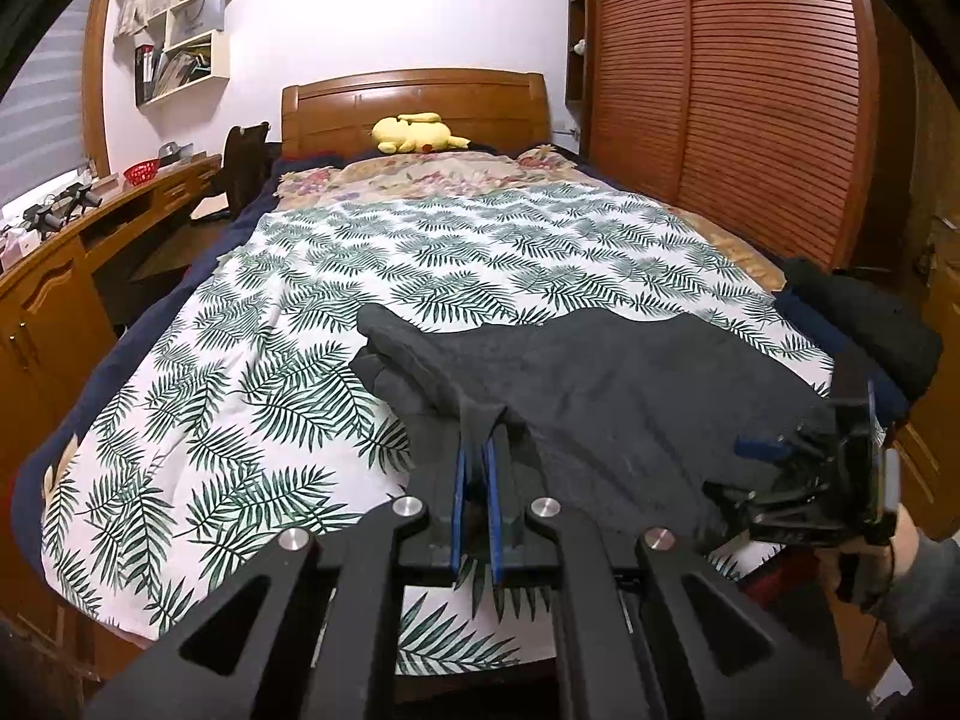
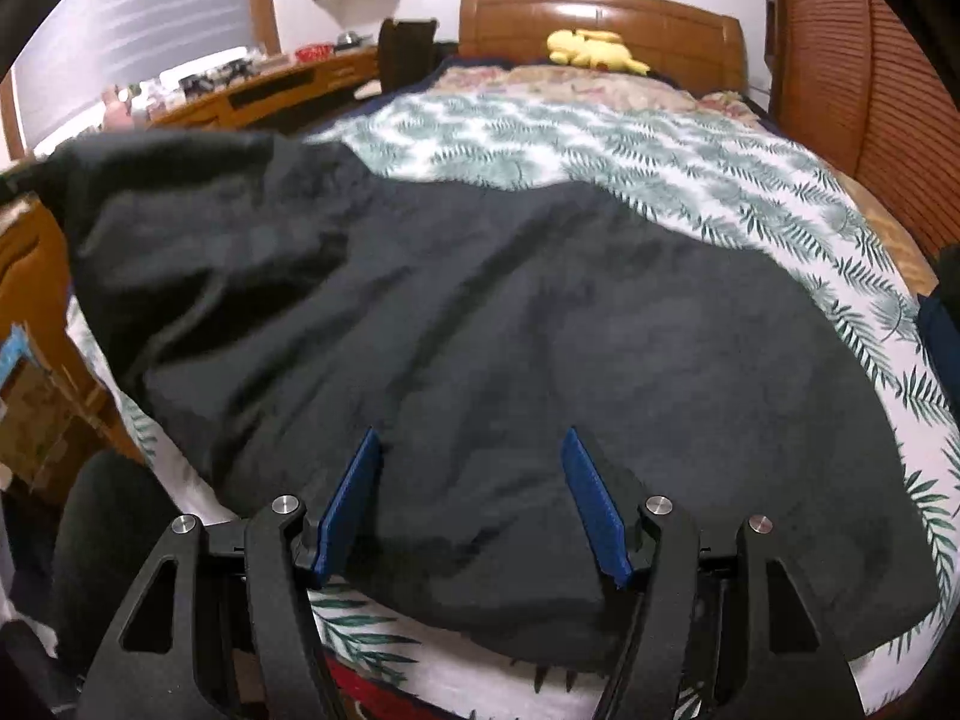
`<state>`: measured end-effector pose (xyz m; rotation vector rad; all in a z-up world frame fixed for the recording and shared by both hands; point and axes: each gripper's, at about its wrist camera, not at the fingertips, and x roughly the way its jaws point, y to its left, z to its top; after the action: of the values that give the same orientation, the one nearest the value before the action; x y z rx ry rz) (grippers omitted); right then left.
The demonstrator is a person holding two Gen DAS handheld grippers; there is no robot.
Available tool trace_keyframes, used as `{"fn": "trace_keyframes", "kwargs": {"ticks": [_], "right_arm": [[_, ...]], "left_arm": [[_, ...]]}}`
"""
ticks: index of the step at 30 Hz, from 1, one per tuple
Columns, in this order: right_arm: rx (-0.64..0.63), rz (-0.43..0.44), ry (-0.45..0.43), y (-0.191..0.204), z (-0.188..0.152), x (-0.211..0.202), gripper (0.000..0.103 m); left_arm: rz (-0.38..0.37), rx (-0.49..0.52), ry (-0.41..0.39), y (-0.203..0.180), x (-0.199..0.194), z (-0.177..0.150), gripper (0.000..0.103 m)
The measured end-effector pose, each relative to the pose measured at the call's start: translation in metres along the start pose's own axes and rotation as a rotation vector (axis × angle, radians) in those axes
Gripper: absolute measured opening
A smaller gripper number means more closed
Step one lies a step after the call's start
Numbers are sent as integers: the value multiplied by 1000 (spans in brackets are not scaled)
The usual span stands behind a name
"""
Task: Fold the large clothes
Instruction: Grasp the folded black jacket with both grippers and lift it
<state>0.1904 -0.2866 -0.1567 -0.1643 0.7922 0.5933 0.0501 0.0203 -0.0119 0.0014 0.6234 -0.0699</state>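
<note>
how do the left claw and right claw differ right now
The left claw is shut, pinching a raised fold of the dark garment; the right claw is spread open, gripping nothing. The left lifts its fold off the leaf-print bedspread; the right only hovers above flat cloth. Both have blue pads and black frames.
</note>
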Motion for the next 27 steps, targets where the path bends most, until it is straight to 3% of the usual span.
{"fn": "trace_keyframes", "kwargs": {"ticks": [12, 19, 27], "right_arm": [[7, -29, 11, -5, -10, -1, 66], [93, -26, -42, -28, -6, -45, 66], [142, -103, -152, -67, -6, -117, 66]], "left_arm": [[-13, 18, -21, -10, -8, 7, 4], [-38, 77, -41, -38, -7, 25, 4], [-107, 174, -58, -98, 6, 52, 3]]}}
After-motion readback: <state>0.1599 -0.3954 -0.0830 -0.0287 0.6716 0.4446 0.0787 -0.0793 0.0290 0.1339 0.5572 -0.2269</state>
